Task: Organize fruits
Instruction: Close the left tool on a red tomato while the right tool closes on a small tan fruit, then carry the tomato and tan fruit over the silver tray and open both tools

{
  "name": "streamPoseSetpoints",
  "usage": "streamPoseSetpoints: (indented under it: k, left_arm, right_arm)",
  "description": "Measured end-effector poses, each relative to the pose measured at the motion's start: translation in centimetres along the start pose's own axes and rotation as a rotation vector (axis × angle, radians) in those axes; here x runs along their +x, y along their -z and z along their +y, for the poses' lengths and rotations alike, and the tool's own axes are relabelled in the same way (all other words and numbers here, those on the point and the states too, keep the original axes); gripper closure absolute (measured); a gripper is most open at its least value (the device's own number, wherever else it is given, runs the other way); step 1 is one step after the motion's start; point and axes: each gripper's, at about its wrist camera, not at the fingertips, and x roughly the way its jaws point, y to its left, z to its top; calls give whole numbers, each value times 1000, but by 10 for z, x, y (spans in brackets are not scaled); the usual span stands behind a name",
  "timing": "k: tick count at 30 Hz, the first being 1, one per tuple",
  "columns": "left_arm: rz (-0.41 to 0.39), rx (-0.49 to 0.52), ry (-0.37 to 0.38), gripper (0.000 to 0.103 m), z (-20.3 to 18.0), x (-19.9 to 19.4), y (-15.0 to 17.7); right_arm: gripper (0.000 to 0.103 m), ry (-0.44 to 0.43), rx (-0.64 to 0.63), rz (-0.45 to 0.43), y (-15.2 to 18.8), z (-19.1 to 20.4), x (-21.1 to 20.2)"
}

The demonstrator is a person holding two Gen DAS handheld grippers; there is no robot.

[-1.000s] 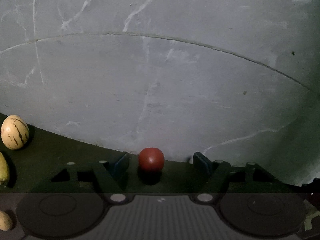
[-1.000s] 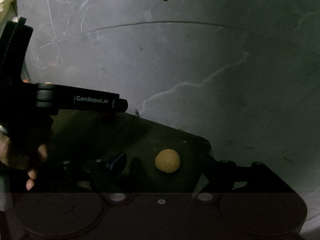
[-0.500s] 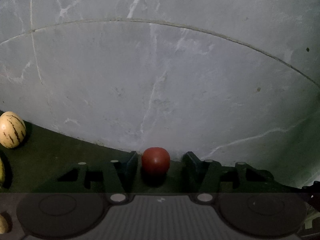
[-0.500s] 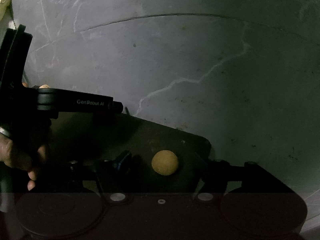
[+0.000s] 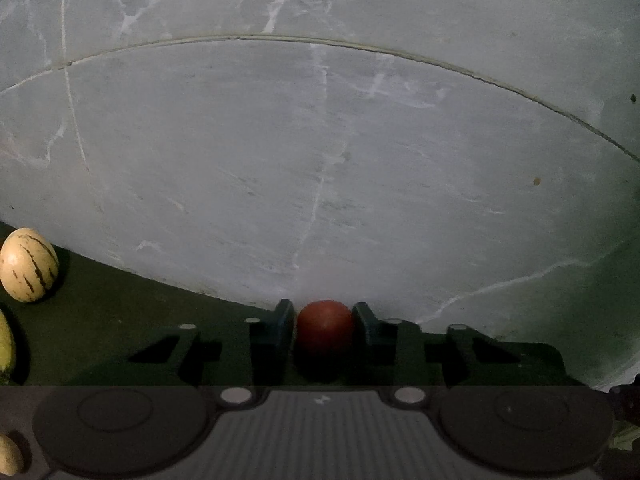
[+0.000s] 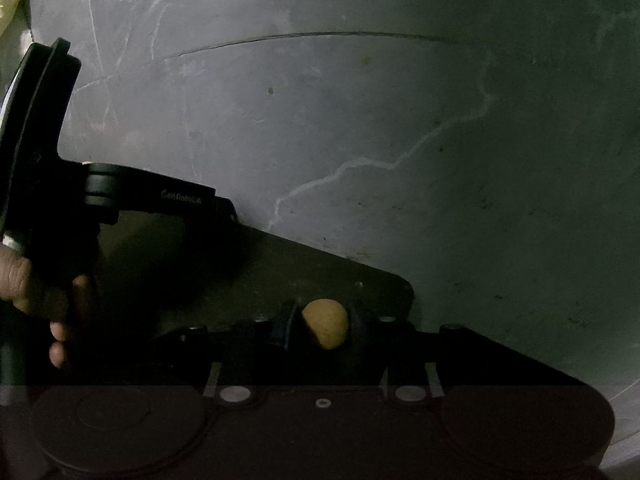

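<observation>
Off to the far left of the left claw [image 5: 323, 326], a striped pale fruit [image 5: 29, 265] stands with its long axis roughly upright, narrower end up, on the dark green mat [image 5: 120, 304]. Just below it a yellowish fruit [image 5: 5, 346] is cut off by the frame, and another pale one [image 5: 9, 454] peeks out at the bottom corner, so can't say how those lie. The left claw itself is pinched narrow onto a red round fruit [image 5: 325, 322], pads touching both sides. It's basically a ball, so no real long axis or heading to speak of.

Moving over to the right wrist view: the person's hand [image 6: 44, 288] grips the other tool at far left, and the right claw [image 6: 322, 326] is closed snug on a tan round fruit [image 6: 325, 323], near the mat's corner, the grey marble floor [image 6: 400, 120] beyond. It's also near-round, maybe slightly taller than wide.

Progress-wise, I'd guess this is early-to-middle: two fruits gripped but not obviously lifted, no bin or bowl in sight, and at least three more waiting on the mat.
</observation>
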Motion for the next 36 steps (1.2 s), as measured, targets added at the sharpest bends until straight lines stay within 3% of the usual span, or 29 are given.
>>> streamPoseSetpoints:
  k: [11, 17, 28, 36]
  left_arm:
    - [6, -31, 9, 73, 14, -10, 1]
    - [-17, -79, 0, 73, 29, -39, 5]
    - [-95, -157, -51, 73, 56, -123, 4]
    - [-209, -237, -107, 73, 83, -222, 16]
  right_arm:
    - [74, -33, -12, -14, -1, 7, -15]
    - [74, -61, -15, -21, -7, 17, -29]
    - [74, -135, -79, -86, -36, 53, -85]
    - [74, -230, -148, -156, -52, 77, -147]
